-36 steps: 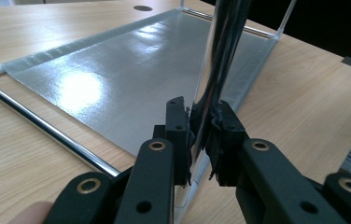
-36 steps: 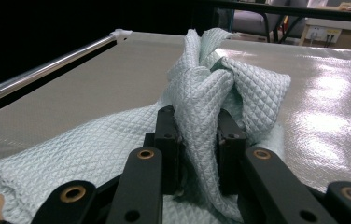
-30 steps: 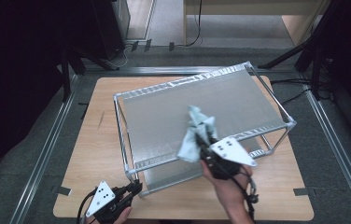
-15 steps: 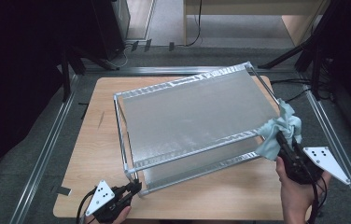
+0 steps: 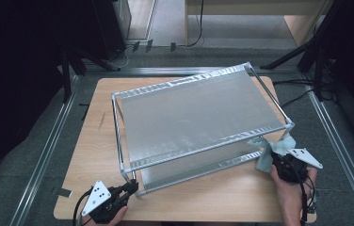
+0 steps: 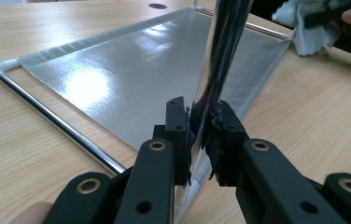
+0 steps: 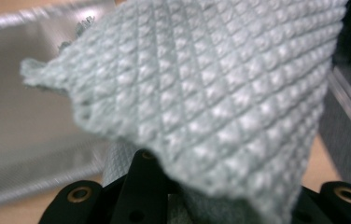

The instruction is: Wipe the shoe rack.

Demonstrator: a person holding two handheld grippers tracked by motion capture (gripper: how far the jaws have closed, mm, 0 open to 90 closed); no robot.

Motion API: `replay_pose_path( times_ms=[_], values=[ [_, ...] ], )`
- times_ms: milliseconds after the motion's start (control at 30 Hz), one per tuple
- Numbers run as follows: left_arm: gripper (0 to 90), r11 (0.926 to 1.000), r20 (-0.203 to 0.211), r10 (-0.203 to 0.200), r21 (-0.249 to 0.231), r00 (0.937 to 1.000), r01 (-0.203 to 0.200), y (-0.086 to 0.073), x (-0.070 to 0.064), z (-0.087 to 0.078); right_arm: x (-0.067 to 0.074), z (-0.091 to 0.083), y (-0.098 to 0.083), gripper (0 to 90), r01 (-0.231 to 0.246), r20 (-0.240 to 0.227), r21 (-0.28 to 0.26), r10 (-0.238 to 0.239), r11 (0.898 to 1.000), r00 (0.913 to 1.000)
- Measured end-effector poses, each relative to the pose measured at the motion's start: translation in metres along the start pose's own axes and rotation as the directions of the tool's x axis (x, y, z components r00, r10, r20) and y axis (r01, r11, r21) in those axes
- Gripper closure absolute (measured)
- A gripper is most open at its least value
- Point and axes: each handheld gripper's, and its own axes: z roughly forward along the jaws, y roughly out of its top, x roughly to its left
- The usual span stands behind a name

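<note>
Nearest to me, my left hand-held gripper (image 5: 129, 187) is sitting at the near left corner of the counter (image 5: 222, 200), and its jaws are clamping tight on the shiny upright post (image 6: 220, 60) at the near left corner of the metal rack (image 5: 198, 117). In the left gripper view the pads are pressing on both sides of that post, just above where it is meeting the lower shelf (image 6: 131, 65) of the rack.

A little farther along the near edge, on the right, my right hand-held gripper (image 5: 275, 156) is holding a pale grey-green cloth (image 5: 269, 149) pinched between its jaws, which have just been closing further on it. The cloth is hanging beside the rack's near right corner, below the top shelf (image 5: 198, 110) and close to the lower one; I cannot tell whether it is touching the frame. In the right gripper view the waffle-textured cloth (image 7: 220, 102) is draping over the jaws.
</note>
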Motion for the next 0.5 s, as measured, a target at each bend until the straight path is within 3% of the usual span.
replay_pose_path(
  times_ms=[67,167,267,367,500],
  values=[
    [79.8,1.0,0.0,-0.002,0.001,1.0,0.002,0.0,0.001,-0.001,-0.001,0.004,-0.003,78.9,-0.02,-0.006,0.044,0.021,0.999,0.9998],
    [79.8,1.0,0.0,-0.001,0.0,1.0,0.001,0.0,0.002,-0.001,0.0,0.002,-0.001,79.1,-0.023,-0.011,0.04,0.024,0.999,0.9997],
    [79.9,1.0,-0.001,0.0,0.001,1.0,0.0,0.0,0.002,-0.001,0.003,-0.008,0.008,79.3,-0.051,-0.03,-0.016,0.051,0.999,0.9982],
    [79.9,1.0,0.001,0.002,0.001,1.0,-0.002,0.0,0.002,-0.001,0.006,-0.022,0.019,79.3,-0.049,-0.04,-0.092,0.046,0.995,0.9982],
    [79.9,1.0,0.0,0.003,0.001,1.0,-0.003,0.0,0.002,-0.001,0.015,-0.046,0.037,79.2,-0.045,-0.05,-0.224,0.034,0.973,0.9982]
  ],
)
